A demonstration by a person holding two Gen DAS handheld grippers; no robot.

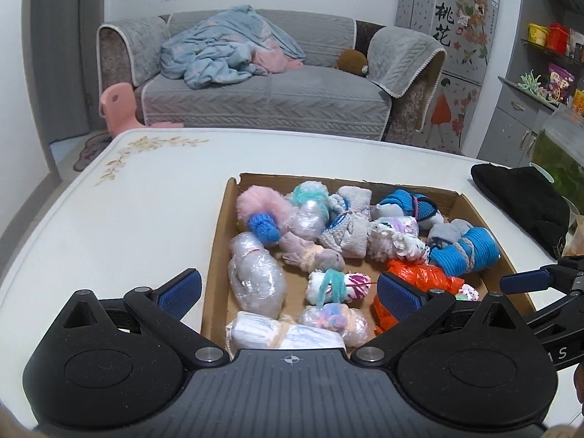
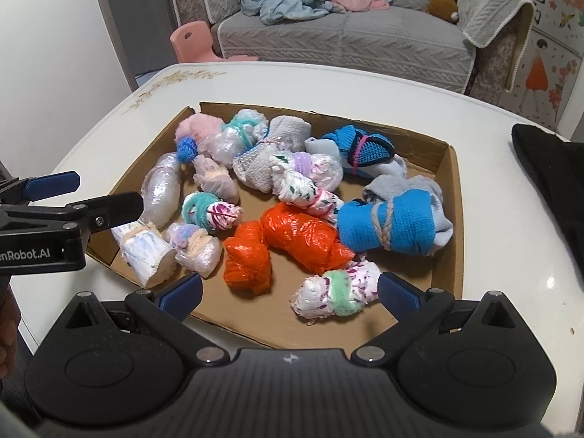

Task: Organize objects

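A shallow cardboard tray [image 1: 219, 233] [image 2: 452, 197] sits on the white table and holds several wrapped and tied bundles. Among them are an orange plastic bundle [image 2: 292, 244] [image 1: 427, 277], a blue sock bundle tied with cord [image 2: 394, 226] [image 1: 467, 252], a pink fluffy one [image 1: 259, 204] and a white floral one with a green band [image 2: 335, 294]. My left gripper [image 1: 288, 292] is open and empty above the tray's near left part. My right gripper [image 2: 290, 292] is open and empty over the tray's near edge, the floral bundle just inside its right finger.
A black cloth [image 1: 522, 200] [image 2: 551, 189] lies on the table right of the tray. Beyond the table stand a grey sofa [image 1: 270, 95] with a blue blanket, a pink stool [image 1: 120, 107] and a decorated fridge [image 1: 452, 36]. Shelves stand at the far right.
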